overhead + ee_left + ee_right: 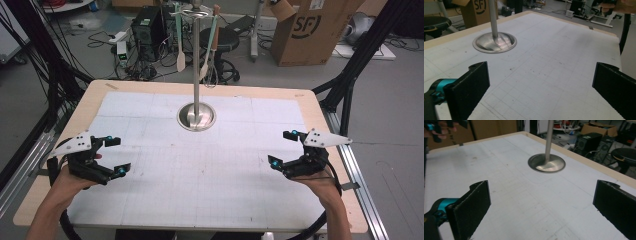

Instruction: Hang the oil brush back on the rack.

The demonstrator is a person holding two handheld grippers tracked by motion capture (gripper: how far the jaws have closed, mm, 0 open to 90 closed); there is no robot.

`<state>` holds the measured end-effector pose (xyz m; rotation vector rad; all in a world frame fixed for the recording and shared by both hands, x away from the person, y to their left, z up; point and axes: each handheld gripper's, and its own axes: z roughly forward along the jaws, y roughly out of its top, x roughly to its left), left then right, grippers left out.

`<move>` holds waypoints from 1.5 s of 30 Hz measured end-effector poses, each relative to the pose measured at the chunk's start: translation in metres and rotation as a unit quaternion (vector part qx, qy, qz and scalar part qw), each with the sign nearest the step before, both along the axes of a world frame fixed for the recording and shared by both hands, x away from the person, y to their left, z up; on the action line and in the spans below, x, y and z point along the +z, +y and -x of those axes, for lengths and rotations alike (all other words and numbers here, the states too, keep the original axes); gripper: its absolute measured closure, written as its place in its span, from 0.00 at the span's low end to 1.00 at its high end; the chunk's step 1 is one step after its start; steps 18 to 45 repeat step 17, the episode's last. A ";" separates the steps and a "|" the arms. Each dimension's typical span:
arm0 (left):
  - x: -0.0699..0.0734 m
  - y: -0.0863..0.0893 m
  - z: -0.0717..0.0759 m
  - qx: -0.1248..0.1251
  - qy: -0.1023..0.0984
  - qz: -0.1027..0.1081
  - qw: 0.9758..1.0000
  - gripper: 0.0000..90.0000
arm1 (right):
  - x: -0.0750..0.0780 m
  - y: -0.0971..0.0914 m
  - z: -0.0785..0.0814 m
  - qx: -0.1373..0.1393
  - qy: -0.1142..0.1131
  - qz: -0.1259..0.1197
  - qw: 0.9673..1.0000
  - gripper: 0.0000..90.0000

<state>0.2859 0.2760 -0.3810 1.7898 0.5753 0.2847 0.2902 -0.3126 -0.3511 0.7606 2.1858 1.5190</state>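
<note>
Both forearms come in from the near edge, each hand wrapped around its tool from below. The left gripper sits low at the left with jaws spread wide and nothing between them. The right gripper mirrors it at the right, jaws equally wide apart, both pointing inward.

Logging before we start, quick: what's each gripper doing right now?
Left gripper: open, holding nothing, above the table.
Right gripper: open, holding nothing, above the table.

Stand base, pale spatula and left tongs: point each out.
stand base (188,119): high view, left of its metal dish.
pale spatula (180,61): high view, its hanging blade.
left tongs (115,156): high view, between the tips.
</note>
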 end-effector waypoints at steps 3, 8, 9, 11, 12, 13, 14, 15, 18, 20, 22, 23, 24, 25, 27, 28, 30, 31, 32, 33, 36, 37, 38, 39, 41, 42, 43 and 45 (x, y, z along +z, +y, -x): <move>-0.003 0.002 0.001 0.000 0.001 0.002 1.000 0.02 | -0.012 -0.005 0.004 -0.010 0.004 -0.027 1.000 0.00; -0.003 0.003 0.002 0.003 0.000 0.001 1.000 0.02 | -0.020 -0.011 0.004 -0.017 0.008 -0.025 1.000 0.00; -0.003 0.003 0.001 0.005 0.000 0.001 1.000 0.02 | -0.022 -0.013 0.005 -0.021 0.009 -0.028 0.999 0.00; -0.003 0.003 0.002 0.002 0.000 0.001 1.000 0.02 | -0.025 -0.015 0.006 -0.023 0.012 -0.036 0.999 0.00; -0.003 0.003 0.002 0.003 -0.002 0.001 1.000 0.02 | -0.027 -0.016 0.007 -0.024 0.014 -0.039 0.999 0.00; -0.003 0.003 0.002 0.003 -0.002 0.001 1.000 0.02 | -0.027 -0.017 0.007 -0.026 0.014 -0.039 0.999 0.00; -0.003 0.003 0.002 0.003 -0.001 0.002 1.000 0.02 | -0.027 -0.017 0.007 -0.026 0.015 -0.040 0.999 0.00; -0.003 0.003 0.002 0.004 -0.001 0.001 1.000 0.02 | -0.027 -0.018 0.007 -0.027 0.013 -0.041 0.999 0.00; -0.003 0.003 0.002 0.003 -0.003 0.001 1.000 0.02 | -0.027 -0.017 0.008 -0.027 0.012 -0.042 0.999 0.00; -0.003 0.003 0.002 0.003 -0.003 0.001 1.000 0.02 | -0.027 -0.017 0.008 -0.027 0.012 -0.042 0.999 0.00; -0.003 0.003 0.002 0.003 -0.003 0.001 1.000 0.02 | -0.027 -0.017 0.008 -0.027 0.012 -0.042 0.999 0.00; -0.003 0.003 0.002 0.003 -0.003 0.001 1.000 0.02 | -0.027 -0.017 0.008 -0.027 0.012 -0.042 0.999 0.00; -0.003 0.003 0.002 0.003 -0.003 0.001 1.000 0.02 | -0.027 -0.017 0.008 -0.027 0.012 -0.042 0.999 0.00; -0.003 0.003 0.002 0.003 -0.003 0.001 1.000 0.02 | -0.027 -0.017 0.008 -0.027 0.012 -0.042 0.999 0.00; -0.003 0.003 0.002 0.003 -0.003 0.001 1.000 0.02 | -0.027 -0.017 0.008 -0.027 0.012 -0.042 0.999 0.00; -0.003 0.003 0.002 0.003 -0.003 0.001 1.000 0.02 | -0.027 -0.017 0.008 -0.027 0.012 -0.042 0.999 0.00; -0.003 0.003 0.002 0.003 -0.003 0.001 1.000 0.02 | -0.027 -0.017 0.008 -0.027 0.012 -0.042 0.999 0.00; -0.003 0.003 0.002 0.003 -0.003 0.001 1.000 0.02 | -0.027 -0.017 0.008 -0.027 0.012 -0.042 0.999 0.00; -0.003 0.003 0.002 0.003 -0.003 0.001 1.000 0.02 | -0.027 -0.017 0.008 -0.027 0.012 -0.042 0.999 0.00; -0.003 0.003 0.002 0.003 -0.003 0.001 1.000 0.02 | -0.027 -0.017 0.008 -0.027 0.012 -0.042 0.999 0.00; -0.003 0.003 0.002 0.003 -0.003 0.001 1.000 0.02 | -0.027 -0.017 0.008 -0.027 0.012 -0.042 0.999 0.00; -0.003 0.003 0.002 0.003 -0.003 0.001 1.000 0.02 | -0.027 -0.017 0.008 -0.027 0.012 -0.042 0.999 0.00; -0.003 0.003 0.002 0.003 -0.003 0.001 1.000 0.02 | -0.027 -0.017 0.008 -0.027 0.012 -0.042 0.999 0.00; -0.003 0.003 0.002 0.003 -0.003 0.001 1.000 0.02 | -0.027 -0.017 0.008 -0.027 0.012 -0.042 0.999 0.00; -0.003 0.003 0.002 0.003 -0.003 0.001 1.000 0.02 | -0.027 -0.017 0.008 -0.027 0.012 -0.042 0.999 0.00; -0.003 0.003 0.002 0.003 -0.003 0.001 1.000 0.02 | -0.027 -0.017 0.008 -0.027 0.012 -0.042 0.999 0.00; -0.003 0.003 0.002 0.003 -0.003 0.001 1.000 0.02 | -0.027 -0.017 0.008 -0.027 0.012 -0.042 0.999 0.00; -0.003 0.003 0.002 0.003 -0.003 0.001 1.000 0.02 | -0.027 -0.017 0.008 -0.027 0.012 -0.042 0.999 0.00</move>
